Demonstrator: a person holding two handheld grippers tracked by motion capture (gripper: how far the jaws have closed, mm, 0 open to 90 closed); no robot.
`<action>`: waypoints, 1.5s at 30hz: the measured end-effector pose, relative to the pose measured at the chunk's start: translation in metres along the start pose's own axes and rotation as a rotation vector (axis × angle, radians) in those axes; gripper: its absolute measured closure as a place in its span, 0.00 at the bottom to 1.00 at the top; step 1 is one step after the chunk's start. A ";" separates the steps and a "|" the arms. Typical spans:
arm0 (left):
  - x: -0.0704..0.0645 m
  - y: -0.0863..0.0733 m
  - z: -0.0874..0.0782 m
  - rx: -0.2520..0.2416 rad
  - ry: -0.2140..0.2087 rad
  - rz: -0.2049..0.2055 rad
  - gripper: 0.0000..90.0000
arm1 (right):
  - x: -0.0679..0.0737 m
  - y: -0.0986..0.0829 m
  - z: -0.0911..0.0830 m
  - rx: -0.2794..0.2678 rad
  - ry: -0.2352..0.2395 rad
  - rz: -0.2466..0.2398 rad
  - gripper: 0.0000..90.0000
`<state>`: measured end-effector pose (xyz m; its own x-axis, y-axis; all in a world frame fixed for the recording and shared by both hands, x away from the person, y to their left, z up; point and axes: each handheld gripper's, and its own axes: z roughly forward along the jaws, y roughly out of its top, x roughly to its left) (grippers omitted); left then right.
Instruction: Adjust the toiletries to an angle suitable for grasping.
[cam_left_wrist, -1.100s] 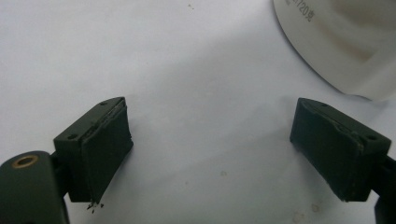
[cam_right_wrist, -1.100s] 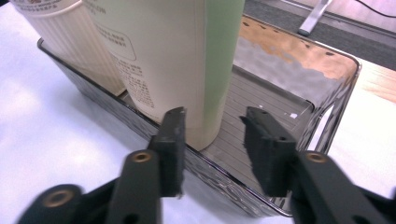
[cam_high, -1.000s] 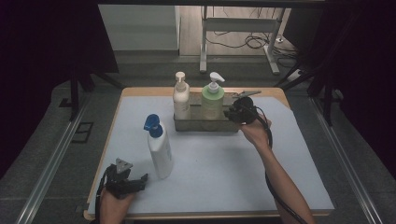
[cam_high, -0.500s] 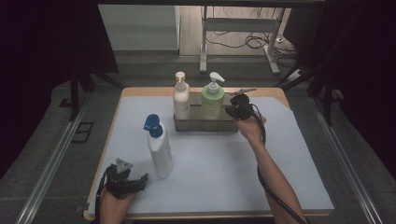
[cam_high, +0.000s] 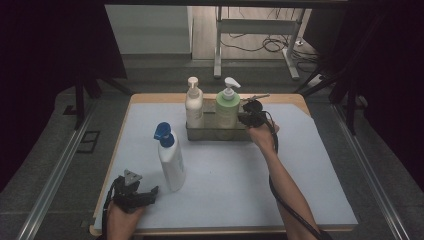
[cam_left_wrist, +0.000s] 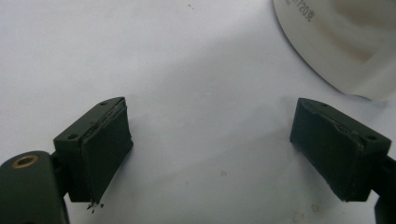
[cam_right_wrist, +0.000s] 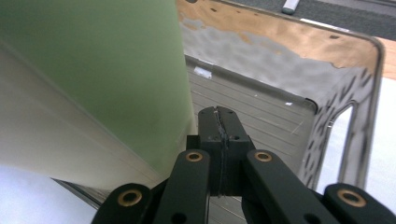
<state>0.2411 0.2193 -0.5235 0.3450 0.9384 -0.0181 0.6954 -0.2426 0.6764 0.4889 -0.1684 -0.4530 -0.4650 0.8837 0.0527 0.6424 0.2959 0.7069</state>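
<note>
The right gripper has its jaws pressed together on nothing, tip just beside the green pump bottle in the grey metal tray. That tray holds 2 bottles: the green one w/ a cream pump bottle. Judgement: the person should open the jaws before nudging. The left gripper is wide open, empty, near the white blue-capped bottle.

The high view looks forward and down from above the person's side, taking in the whole table with the metal tray toward its far edge. The right gripper view sits very close at the tray's right end, looking over its rim into the tray beside the green bottle, which the high view shares. The left gripper view looks steeply down at the table surface well in front of the tray, close to the base of the white bottle, also seen from above.
</note>
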 end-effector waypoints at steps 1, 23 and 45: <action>0.000 0.000 0.000 0.000 0.000 -0.001 0.13 | 0.000 0.000 0.001 0.000 0.004 0.003 0.99; 0.000 0.000 0.000 0.000 0.000 0.000 0.13 | 0.008 -0.003 0.008 0.012 0.024 -0.006 0.99; 0.000 0.000 0.000 0.001 0.000 -0.001 0.13 | 0.019 -0.001 0.011 0.018 0.050 -0.016 0.99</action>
<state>0.2412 0.2192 -0.5235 0.3447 0.9385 -0.0186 0.6963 -0.2423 0.6756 0.4860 -0.1479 -0.4600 -0.5050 0.8597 0.0772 0.6456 0.3169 0.6948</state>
